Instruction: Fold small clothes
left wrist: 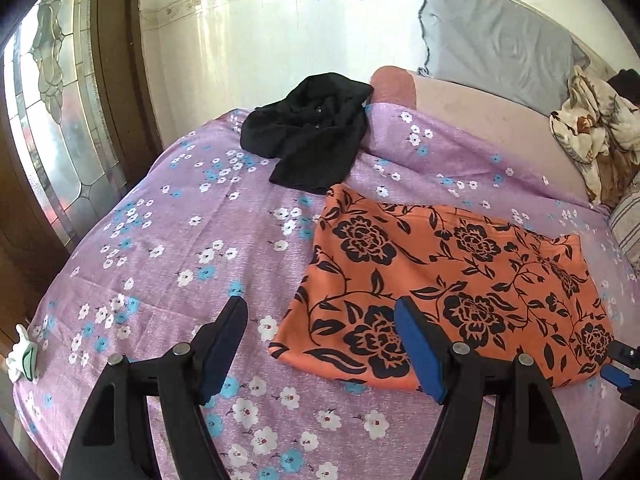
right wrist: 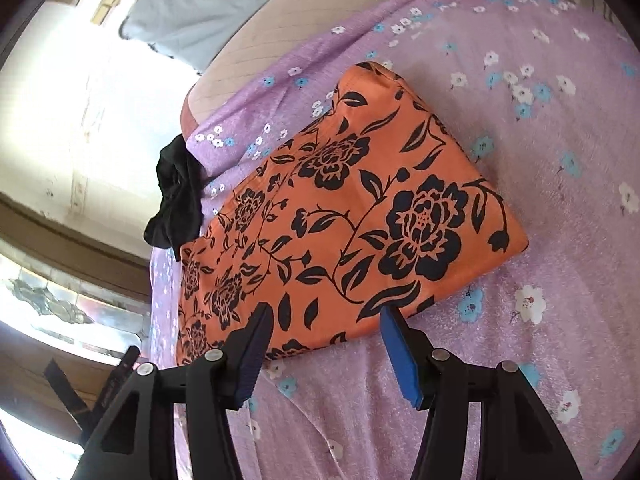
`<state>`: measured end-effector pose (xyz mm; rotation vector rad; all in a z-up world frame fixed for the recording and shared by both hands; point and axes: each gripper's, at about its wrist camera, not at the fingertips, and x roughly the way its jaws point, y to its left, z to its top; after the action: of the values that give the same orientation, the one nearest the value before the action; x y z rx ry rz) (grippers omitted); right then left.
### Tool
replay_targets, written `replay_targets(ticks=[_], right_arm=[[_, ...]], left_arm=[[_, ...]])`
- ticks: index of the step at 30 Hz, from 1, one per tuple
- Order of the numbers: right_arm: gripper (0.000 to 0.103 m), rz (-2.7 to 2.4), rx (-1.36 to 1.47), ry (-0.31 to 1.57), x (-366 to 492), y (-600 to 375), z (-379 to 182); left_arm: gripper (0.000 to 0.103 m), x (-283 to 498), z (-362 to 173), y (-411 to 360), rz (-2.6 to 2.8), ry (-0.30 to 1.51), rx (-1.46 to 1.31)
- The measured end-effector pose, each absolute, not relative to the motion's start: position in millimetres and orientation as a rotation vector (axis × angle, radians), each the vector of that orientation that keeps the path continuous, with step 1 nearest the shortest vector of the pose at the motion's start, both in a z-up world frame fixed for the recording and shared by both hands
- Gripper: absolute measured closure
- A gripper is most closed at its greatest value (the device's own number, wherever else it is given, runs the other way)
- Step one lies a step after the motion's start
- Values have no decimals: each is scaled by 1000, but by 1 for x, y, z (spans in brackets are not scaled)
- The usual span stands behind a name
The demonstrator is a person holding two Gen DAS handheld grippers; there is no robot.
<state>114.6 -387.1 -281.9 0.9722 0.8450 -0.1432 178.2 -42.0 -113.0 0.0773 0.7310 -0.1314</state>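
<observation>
Orange floral garment laid flat, folded, on purple bedsheet, right of centre. Black garment crumpled at far edge, just beyond it. Left gripper & right gripper both gaping, nothing held. Fabric judged light, limp, prob. slippery; best pinched at near corners/hem.

Each camera rides on its claw, looking forward and down along two fingers at the bed. The left view faces the far wall; the right view sits nearer, rolled sideways. Both share the orange floral cloth and black garment.
</observation>
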Motion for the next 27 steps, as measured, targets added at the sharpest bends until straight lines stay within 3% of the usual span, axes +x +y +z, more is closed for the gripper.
replay_targets(ticks=[13,15,21,27], right_arm=[[43,-91,1023,904,123,-376,-299],[43,-83,1047,913,123,-376,-303],[43,-82,1170,922,117,-386,-322],[39,-83,1346,921,109,-398,-349]], left_arm=[[25,180,-121,-49,-161,772,81],[21,188,-135,-49,-210,871,32],[21,216,-187,-29,-270,1214,-277],[21,223,-210,-21,-275,1289,-425]])
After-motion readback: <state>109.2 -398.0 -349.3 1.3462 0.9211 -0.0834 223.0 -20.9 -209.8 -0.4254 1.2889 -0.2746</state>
